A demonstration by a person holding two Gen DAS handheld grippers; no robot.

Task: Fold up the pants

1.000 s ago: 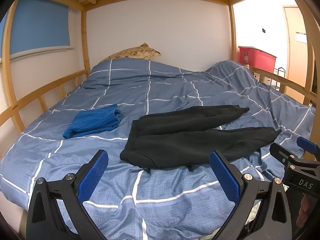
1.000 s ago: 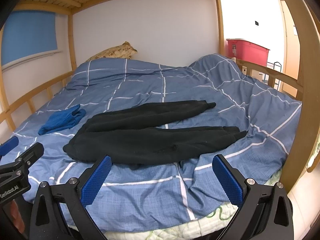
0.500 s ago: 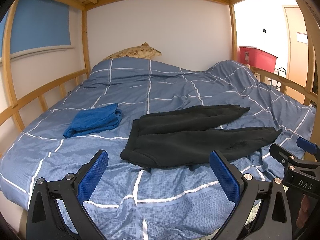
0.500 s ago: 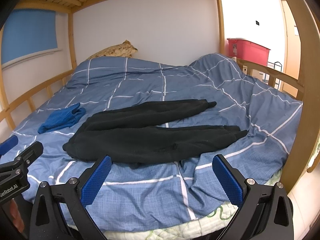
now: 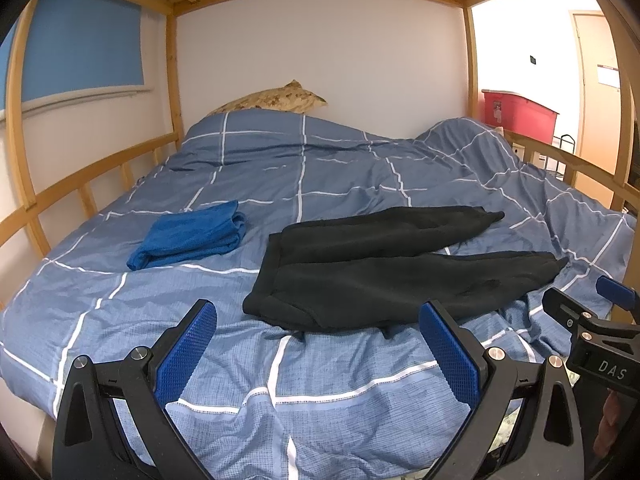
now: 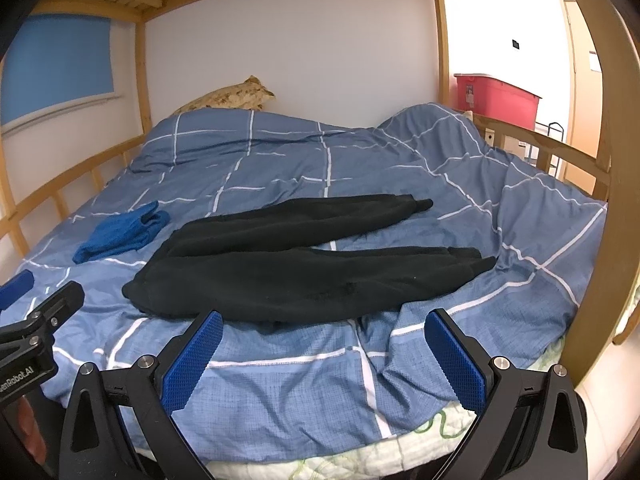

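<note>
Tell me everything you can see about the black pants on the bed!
The black pants look soft and fuzzy, like fleece. They lie flat and unfolded on the blue checked duvet, near its front edge. The waistband is on the left, and both legs stretch to the right, spreading apart in a V shape, so duvet shows between them. The cuffs look narrower than the legs. Only the duvet touches them. The folded blue cloth lies apart on the left, and both grippers are open, short of the pants.

Black pants (image 5: 384,264) lie spread on the blue duvet (image 5: 280,176) beyond the left gripper (image 5: 318,354), its fingers (image 5: 186,354) wide apart.
</note>
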